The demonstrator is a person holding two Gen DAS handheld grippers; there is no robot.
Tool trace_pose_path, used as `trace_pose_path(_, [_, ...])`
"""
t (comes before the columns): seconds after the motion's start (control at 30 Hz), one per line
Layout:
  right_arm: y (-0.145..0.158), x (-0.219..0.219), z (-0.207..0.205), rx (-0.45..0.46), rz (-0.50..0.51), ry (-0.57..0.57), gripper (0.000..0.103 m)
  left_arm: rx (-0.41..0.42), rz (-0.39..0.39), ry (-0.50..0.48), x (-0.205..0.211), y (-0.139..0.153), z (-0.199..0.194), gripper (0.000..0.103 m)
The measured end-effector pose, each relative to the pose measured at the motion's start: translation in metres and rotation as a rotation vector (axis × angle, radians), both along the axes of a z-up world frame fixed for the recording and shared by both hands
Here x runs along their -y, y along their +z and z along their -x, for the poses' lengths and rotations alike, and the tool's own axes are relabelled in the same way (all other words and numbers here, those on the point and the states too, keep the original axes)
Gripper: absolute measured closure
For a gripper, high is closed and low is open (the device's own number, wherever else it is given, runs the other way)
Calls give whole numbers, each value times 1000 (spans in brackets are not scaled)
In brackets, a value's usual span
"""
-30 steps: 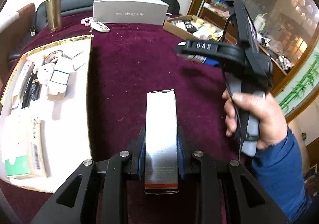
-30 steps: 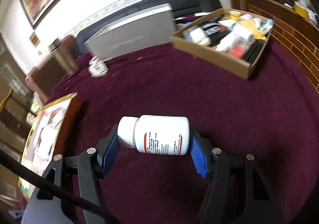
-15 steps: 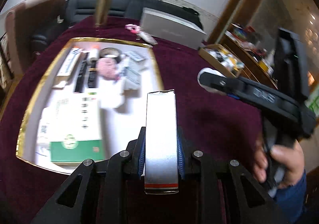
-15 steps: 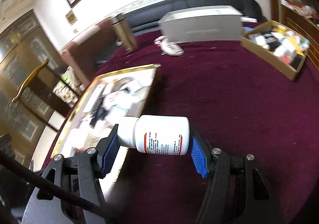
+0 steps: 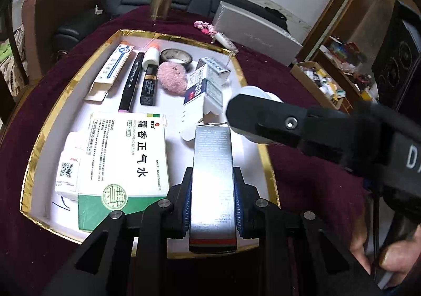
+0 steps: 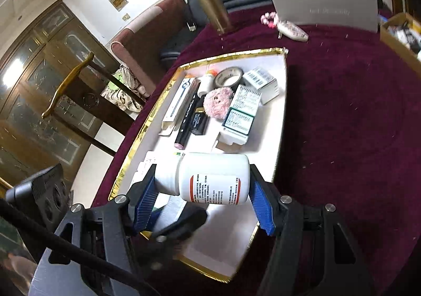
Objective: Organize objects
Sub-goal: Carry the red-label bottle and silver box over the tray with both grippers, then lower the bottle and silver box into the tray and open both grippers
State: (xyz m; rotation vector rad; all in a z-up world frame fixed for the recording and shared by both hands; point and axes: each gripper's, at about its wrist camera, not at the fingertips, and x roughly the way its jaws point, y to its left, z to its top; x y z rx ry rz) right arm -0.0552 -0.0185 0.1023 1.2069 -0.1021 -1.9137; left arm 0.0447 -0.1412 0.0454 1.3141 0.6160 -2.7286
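At the bottom centre of its own view, the left claw [image 5: 212, 198] was clamped on a tall silver carton [image 5: 212, 180], held above the near edge of the gold-rimmed tray [image 5: 267, 164] on the maroon surface [image 5: 302, 101]. The right claw [image 6: 202, 198] gripped a white pill bottle [image 6: 210, 177] sideways, low in its frame, over the tray's white floor beside the green-and-white medicine box [image 5: 123, 161].

Left gripper [image 5: 212, 198]: black angular frame, silver screw heads, ribbed blue pads on the fingers [image 5: 187, 200]. Right gripper [image 6: 204, 197] — same build, black cable trailing near-left, white lettering on its housing.
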Motion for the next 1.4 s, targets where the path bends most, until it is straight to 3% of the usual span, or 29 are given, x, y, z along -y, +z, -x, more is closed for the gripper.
trace_pose_path(0.2, [-15, 10, 11, 52, -25, -15, 39, -7, 39, 22, -3, -3, 4, 81])
trace_pose_path(0.47, [-22, 21, 26, 33, -93, -32, 39, -2, 125, 27, -12, -3, 12, 80])
trace_pose_path(0.93, [-31, 43, 29, -30, -209, 4, 39, 24, 151, 15, -16, -6, 15, 80])
trace_pose_path(1.23, [-31, 53, 42, -11, -273, 77, 38, 41, 112, 18, -14, -4, 23, 80])
trace_pose_path(1.4, [-33, 59, 39, -44, -320, 99, 38, 35, 126, 28, -15, -5, 20, 80])
